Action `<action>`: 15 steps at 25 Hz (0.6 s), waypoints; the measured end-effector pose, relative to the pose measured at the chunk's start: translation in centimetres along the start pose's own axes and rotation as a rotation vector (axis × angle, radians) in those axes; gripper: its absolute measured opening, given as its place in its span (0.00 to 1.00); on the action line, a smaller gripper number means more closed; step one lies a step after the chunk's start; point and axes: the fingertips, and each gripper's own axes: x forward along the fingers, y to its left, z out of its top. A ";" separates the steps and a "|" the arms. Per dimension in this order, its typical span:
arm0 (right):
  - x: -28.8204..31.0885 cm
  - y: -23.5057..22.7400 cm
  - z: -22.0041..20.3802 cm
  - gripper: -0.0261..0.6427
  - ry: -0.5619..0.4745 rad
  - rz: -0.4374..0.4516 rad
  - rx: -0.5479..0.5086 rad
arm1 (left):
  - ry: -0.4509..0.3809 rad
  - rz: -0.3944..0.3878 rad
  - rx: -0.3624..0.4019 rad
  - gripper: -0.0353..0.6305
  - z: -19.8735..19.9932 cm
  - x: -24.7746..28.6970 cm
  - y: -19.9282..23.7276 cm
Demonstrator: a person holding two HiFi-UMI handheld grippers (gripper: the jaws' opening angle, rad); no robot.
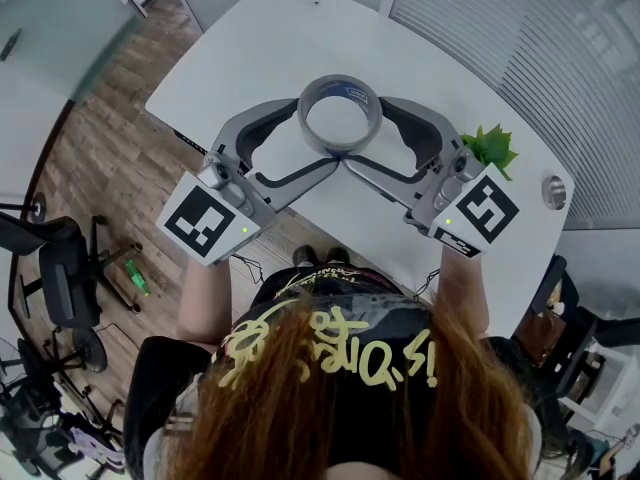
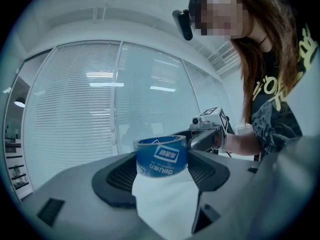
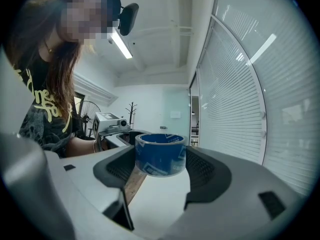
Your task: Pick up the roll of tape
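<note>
A white desk stood over a wood-plank floor. A small green plant and a round silver fitting sat near its right edge. A green bottle lay on the floor near a black office chair. Slatted blinds ran behind.

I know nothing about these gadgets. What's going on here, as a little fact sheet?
Surface: white table
Item: blue roll of tape, hole facing up
Left gripper: jaws closed on the roll's sides
Right gripper: same grip, from the opposite side
Lifted off the table: cannot tell
Nearby: small green plant at the table's edge
</note>
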 end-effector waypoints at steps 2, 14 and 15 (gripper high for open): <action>0.0 -0.1 -0.2 0.50 0.002 0.000 0.009 | 0.000 0.001 -0.001 0.53 -0.1 0.1 0.0; 0.2 -0.5 -0.7 0.50 -0.001 -0.007 0.014 | 0.005 0.004 0.004 0.53 -0.5 0.4 0.4; 0.2 -0.5 -0.7 0.50 -0.002 -0.008 0.015 | 0.005 0.004 0.003 0.53 -0.5 0.4 0.4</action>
